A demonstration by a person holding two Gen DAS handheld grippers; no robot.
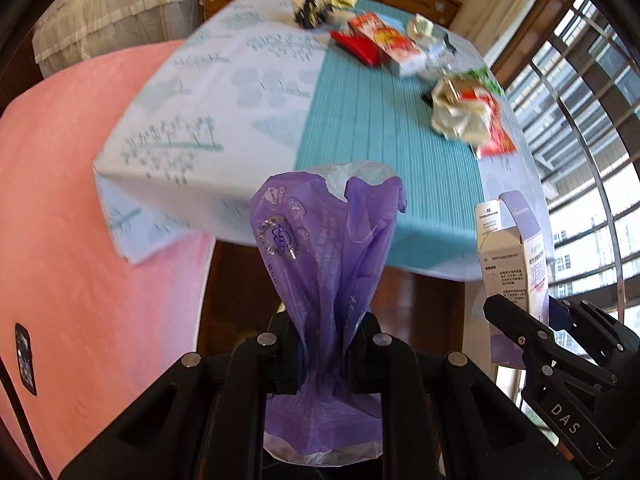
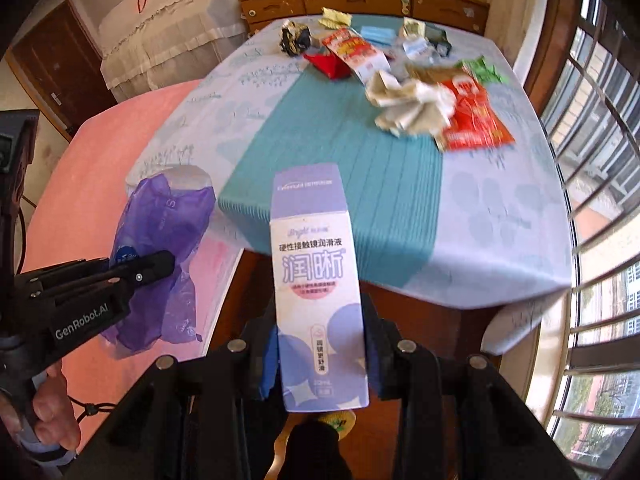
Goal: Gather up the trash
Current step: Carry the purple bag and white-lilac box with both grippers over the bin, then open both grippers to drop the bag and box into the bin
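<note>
My left gripper [image 1: 326, 334] is shut on a crumpled purple plastic bag [image 1: 320, 248], which stands up between its fingers in front of the table's near edge. My right gripper [image 2: 322, 344] is shut on a white and lilac carton [image 2: 316, 276] with printed characters, held upright. From the left wrist view the carton [image 1: 512, 256] and right gripper [image 1: 532, 320] show at the right. From the right wrist view the bag [image 2: 160, 256] and left gripper [image 2: 156, 268] show at the left. Both are held off the table, short of its near edge.
A table with a teal and pale blue cloth [image 2: 400, 184] carries several wrappers at its far side: a red packet [image 2: 472, 120], crumpled paper [image 2: 408, 108] and a dark crumpled ball [image 2: 294, 38]. A pink bed [image 1: 80, 200] lies left. A barred window [image 2: 592, 160] runs along the right.
</note>
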